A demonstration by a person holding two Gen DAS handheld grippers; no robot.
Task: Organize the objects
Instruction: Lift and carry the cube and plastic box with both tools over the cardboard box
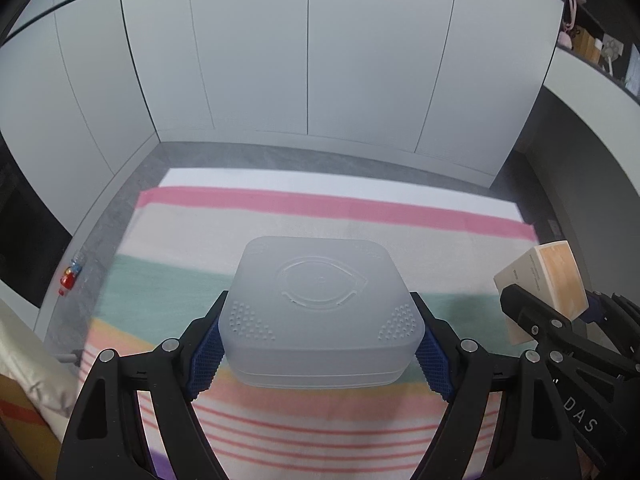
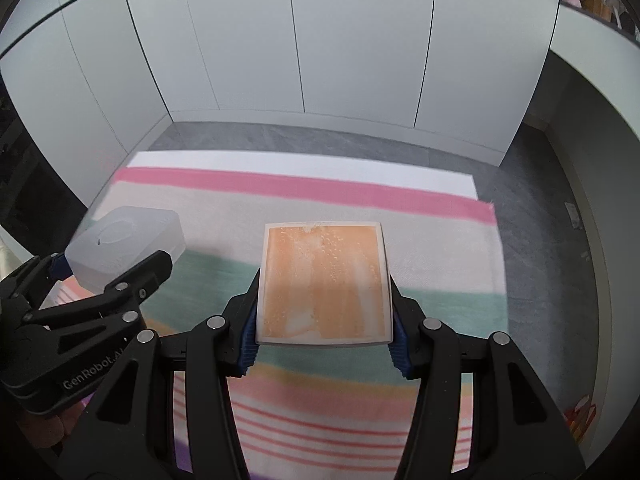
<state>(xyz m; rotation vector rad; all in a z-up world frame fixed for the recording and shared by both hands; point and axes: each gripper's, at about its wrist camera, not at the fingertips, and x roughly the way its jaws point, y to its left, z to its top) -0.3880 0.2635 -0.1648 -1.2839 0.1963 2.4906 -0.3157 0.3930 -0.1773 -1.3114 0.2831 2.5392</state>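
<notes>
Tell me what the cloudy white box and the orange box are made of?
The cloudy white box looks like frosted plastic: it is see-through-milky, with rounded corners, raised dots and a moulded oval on its lid. The orange box seems to be cardboard or printed card: flat faces, sharp edges, a pale border round an orange picture. Its finish looks slightly glossy, though I cannot be sure.

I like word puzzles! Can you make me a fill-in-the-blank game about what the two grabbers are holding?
1. The left gripper holds a frosted white ____.
2. The right gripper is clamped on a flat box with an ____ front.
3. Under both lies a ____ blanket.

Missing words: container; orange; striped
</notes>
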